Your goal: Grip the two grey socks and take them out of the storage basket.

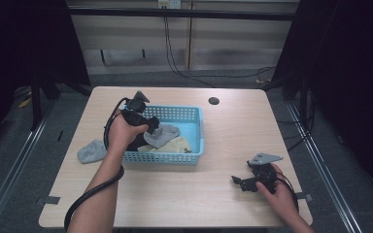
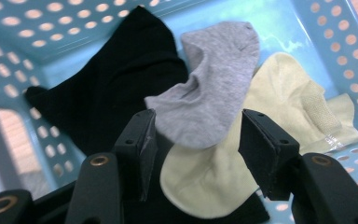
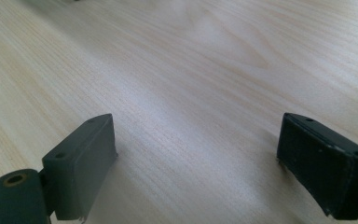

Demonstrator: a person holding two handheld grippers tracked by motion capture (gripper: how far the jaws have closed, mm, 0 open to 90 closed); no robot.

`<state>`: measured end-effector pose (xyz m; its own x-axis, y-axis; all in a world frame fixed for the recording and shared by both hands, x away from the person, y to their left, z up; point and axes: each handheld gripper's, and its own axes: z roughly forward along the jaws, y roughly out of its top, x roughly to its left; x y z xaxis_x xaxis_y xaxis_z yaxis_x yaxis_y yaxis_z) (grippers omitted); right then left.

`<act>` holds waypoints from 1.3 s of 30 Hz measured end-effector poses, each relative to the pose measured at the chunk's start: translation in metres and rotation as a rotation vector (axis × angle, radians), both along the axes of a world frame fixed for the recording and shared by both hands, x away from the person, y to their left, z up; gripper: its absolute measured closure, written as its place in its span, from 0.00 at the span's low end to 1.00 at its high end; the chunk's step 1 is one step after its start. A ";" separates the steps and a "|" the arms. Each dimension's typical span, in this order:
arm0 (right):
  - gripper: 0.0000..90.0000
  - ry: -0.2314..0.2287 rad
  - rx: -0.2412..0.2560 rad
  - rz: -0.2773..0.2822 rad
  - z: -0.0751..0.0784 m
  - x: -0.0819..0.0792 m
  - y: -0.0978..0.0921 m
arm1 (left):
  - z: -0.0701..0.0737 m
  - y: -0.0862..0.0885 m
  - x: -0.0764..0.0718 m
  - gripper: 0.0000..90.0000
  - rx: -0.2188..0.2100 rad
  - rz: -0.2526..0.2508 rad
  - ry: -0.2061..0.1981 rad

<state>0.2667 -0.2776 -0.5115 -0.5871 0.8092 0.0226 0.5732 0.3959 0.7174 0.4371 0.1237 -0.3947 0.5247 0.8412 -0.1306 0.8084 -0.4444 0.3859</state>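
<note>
Grey sock (image 2: 214,88), crumpled over black and cream ones, sits between the parted left gripper (image 2: 196,140); right gripper (image 3: 196,163) gapes

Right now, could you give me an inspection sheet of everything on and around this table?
Surface: pale wooden table, round dark port near the far edge.
Job's things: blue basket holding a grey sock, black sock and cream sock; another grey sock lies outside it, on the table.
Clutter: nothing seen.
Tools: left tool open over the basket; right tool open, low over bare wood.
Cables: black cable trails along the left forearm.
Surroundings: wall wires, grey floor.
</note>
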 end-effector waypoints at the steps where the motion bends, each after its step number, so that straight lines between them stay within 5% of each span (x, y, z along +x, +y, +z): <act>1: 0.12 -0.001 0.000 0.001 0.000 0.000 0.000 | -0.002 -0.003 0.000 0.51 -0.002 -0.003 0.001; 19: 0.12 -0.001 0.000 0.001 0.000 0.000 0.000 | -0.028 -0.032 0.007 0.50 -0.002 -0.054 0.014; 33: 0.12 -0.001 0.000 0.000 0.000 0.000 0.000 | -0.055 -0.037 0.011 0.49 0.028 -0.057 0.042; 39: 0.12 -0.002 0.000 0.001 0.000 0.000 0.000 | -0.064 -0.039 0.011 0.60 0.057 -0.070 0.072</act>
